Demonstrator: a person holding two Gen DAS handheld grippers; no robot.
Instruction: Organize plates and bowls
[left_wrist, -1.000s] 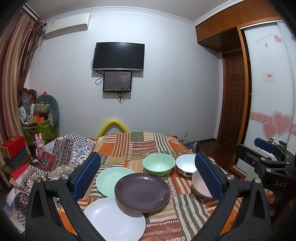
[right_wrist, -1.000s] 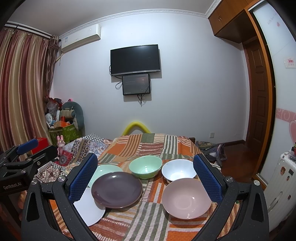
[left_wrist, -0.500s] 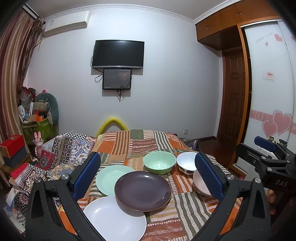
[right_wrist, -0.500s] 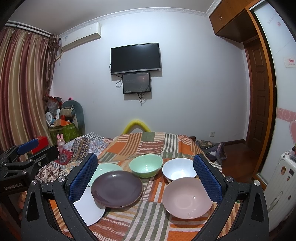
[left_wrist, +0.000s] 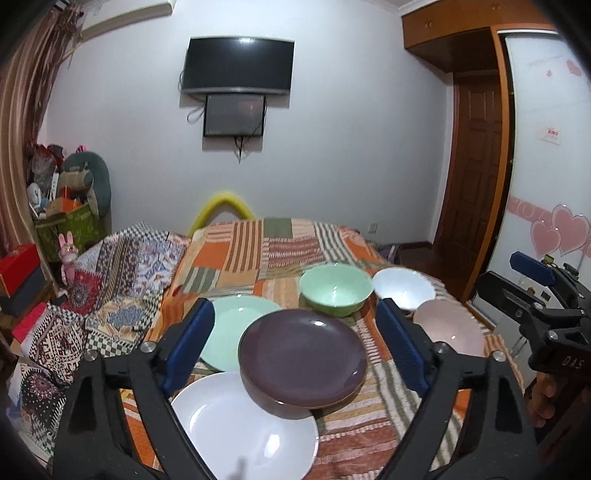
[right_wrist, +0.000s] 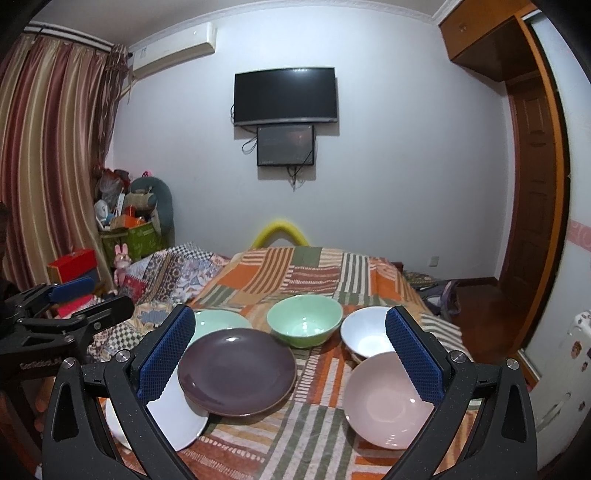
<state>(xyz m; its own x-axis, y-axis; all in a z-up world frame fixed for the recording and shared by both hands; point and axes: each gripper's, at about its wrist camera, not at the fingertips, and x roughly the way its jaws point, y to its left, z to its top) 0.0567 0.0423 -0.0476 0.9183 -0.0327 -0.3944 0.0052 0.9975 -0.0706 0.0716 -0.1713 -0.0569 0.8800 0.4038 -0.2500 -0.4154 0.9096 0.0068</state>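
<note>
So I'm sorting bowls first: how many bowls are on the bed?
3. A green bowl sits at the back centre, a white bowl to its right, and a pink bowl nearest, front right. None seems hidden.

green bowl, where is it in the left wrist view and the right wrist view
Left wrist: green bowl right of centre, behind the purple plate, left of the white bowl.
Right wrist: green bowl at centre, behind and right of the purple plate.
Shared landmark: the wall TV.

White wall w/ TV (right_wrist: 285, 95), AC unit (right_wrist: 173, 46), striped curtains (right_wrist: 48, 166), wooden door (left_wrist: 476, 155) at rt
</note>
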